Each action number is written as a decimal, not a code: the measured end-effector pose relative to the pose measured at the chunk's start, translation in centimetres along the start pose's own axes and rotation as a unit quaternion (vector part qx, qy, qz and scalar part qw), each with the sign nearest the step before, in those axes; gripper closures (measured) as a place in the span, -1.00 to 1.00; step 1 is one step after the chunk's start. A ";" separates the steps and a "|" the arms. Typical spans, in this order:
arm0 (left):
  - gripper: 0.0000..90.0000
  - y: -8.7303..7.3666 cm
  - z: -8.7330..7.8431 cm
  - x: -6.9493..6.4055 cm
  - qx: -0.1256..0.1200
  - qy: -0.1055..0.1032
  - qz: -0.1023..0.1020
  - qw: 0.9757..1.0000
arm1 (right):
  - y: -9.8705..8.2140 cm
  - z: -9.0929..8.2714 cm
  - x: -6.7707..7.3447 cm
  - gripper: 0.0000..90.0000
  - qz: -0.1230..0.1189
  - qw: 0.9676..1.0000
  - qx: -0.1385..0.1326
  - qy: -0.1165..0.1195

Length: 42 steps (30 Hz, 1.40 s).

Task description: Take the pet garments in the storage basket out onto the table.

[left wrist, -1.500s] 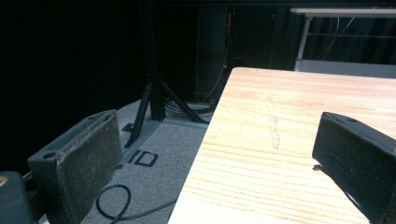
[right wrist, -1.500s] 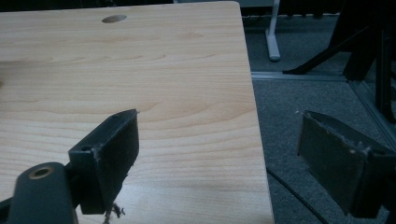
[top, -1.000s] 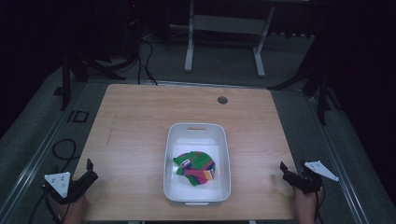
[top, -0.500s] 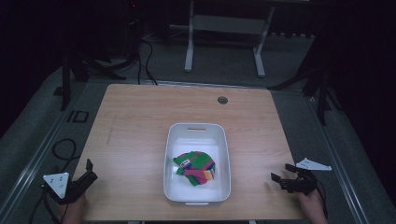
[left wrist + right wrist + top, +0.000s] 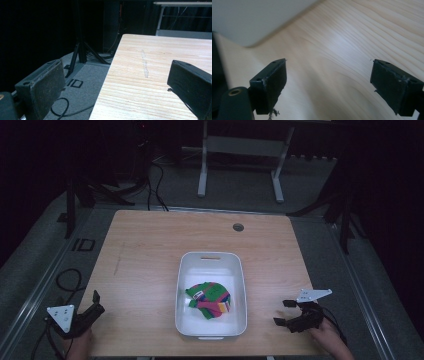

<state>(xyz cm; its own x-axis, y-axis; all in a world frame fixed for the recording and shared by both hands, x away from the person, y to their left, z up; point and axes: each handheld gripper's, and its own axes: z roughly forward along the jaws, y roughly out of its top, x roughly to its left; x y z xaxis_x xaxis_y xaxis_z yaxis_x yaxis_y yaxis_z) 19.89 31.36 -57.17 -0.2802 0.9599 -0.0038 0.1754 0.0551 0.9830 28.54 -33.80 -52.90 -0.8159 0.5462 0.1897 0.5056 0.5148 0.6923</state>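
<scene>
- The colourful cloth is lying bunched inside the white tub at the table middle, within reach of both sides.
- The right gripper is pointing toward the tub, jaws spread and empty, probably for reaching in.
- The left gripper is waiting at the table edge, released too.

Dark lab: wooden table, black stands, floor cables.

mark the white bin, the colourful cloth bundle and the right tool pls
white bin (image 5: 210, 258): high view, bare floor near its far rim.
colourful cloth bundle (image 5: 210, 299): high view, middle of the green and pink heap inside the bin.
right tool (image 5: 284, 312): high view, midway between its open tips.
</scene>
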 end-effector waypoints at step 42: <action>-0.96 0.0 0.0 0.1 0.001 -0.015 -0.001 1.000 | 17.7 10.7 10.0 -0.65 -0.197 0.968 0.136 0.072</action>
<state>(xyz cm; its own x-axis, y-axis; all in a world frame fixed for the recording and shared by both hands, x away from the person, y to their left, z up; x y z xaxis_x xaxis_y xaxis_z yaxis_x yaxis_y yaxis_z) 19.89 31.48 -57.16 -0.2530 0.9674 -0.0116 0.1772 0.0581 0.9825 32.29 -12.14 -46.20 -0.9813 0.1839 0.0573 0.1863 0.8303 0.5253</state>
